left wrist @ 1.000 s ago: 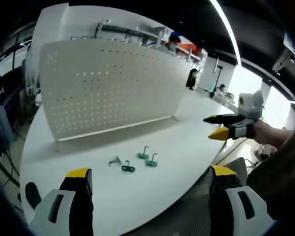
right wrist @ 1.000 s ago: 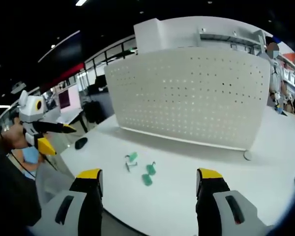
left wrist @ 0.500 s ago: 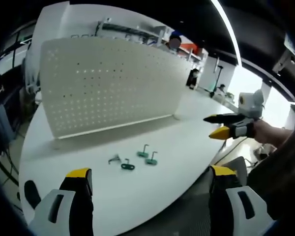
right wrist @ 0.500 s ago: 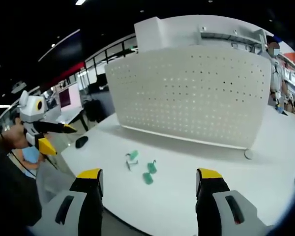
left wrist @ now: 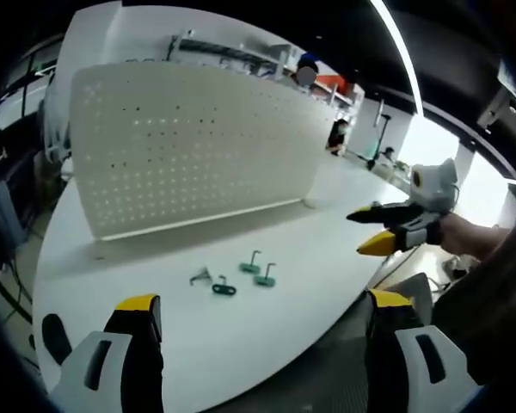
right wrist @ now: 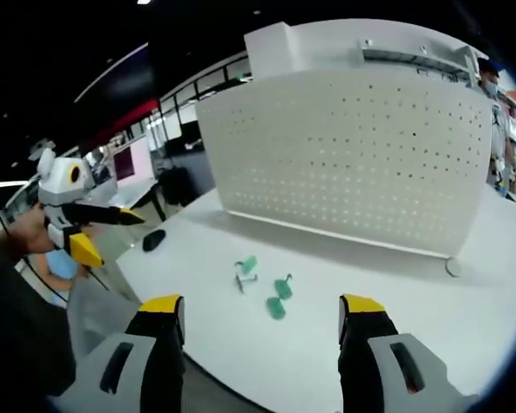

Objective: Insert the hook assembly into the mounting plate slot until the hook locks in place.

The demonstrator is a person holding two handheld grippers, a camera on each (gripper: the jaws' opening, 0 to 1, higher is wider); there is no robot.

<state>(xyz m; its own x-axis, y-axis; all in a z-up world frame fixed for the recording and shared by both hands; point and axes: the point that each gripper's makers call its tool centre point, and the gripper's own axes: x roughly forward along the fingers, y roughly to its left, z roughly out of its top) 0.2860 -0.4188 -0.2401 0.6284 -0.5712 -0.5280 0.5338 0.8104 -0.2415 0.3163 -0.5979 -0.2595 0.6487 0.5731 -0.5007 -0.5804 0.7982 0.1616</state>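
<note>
Small green-based hooks (left wrist: 241, 279) with bent metal stems lie loose together on the white worktop (left wrist: 327, 232), well in front of the upright white pegboard (left wrist: 189, 146). Both claws, left (left wrist: 262, 320) and right (right wrist: 261, 320), hang wide apart and empty. A dark mouse (right wrist: 153, 240) sits near the worktop edge.

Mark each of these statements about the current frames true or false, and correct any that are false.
1. The white pegboard stands upright on the white table. True.
2. The green hooks are already hung on the pegboard. False: they lie loose on the table in front of it.
3. The left gripper is open and holds nothing. True.
4. The right gripper is shut on a hook. False: its jaws are apart and hold nothing.
5. A dark computer mouse lies near the table edge. True.
</note>
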